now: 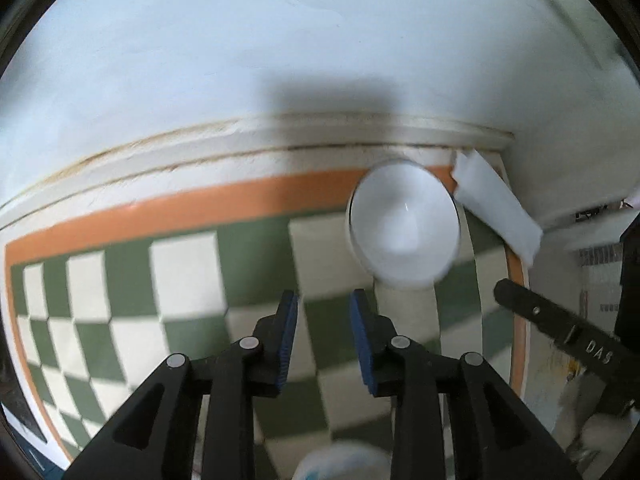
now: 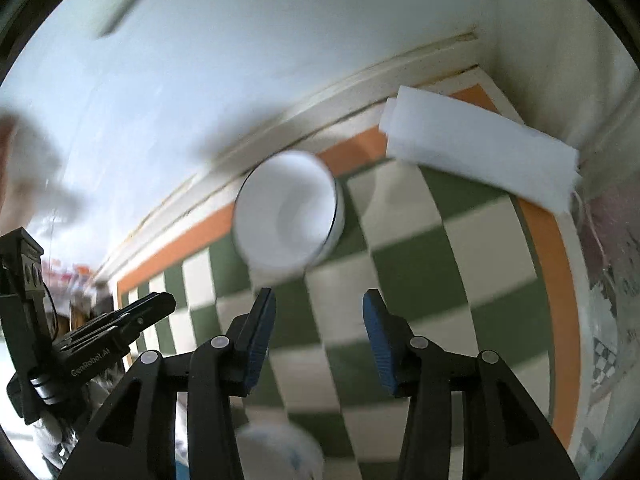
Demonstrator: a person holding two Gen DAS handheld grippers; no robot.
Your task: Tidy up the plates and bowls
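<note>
Bowl (image 1: 404,226) white, upright, mouth up, on the green-and-cream checked cloth (image 1: 188,276) at its far edge, touching or just overlapping the orange border, close under the pale wall (image 1: 200,60); round, so no long axis to speak of, and no better side for a grip than the near rim; whether one bowl or a nested pair cannot be told through the blur. From the left tongs (image 1: 324,300), ahead and a little to the right; blue pads (image 1: 290,320) apart with cloth showing between, holding nothing. From the right tongs (image 2: 319,300), ahead and a little to the left; jaws spread wider, likewise empty. So bowl between the two, neither touching it; nearer hand hard to call, though the gap looks slightly shorter on the left. Folded white paper (image 2: 480,152) near the corner, just right of the bowl, long axis slanting along the cloth's edge, apart from the bowl. Blurred white-and-blue thing (image 1: 340,462) under the tongs at the bottom of both views, perhaps another dish, too smeared to name. Likely next: one jaw over the near rim, one outside.
</note>
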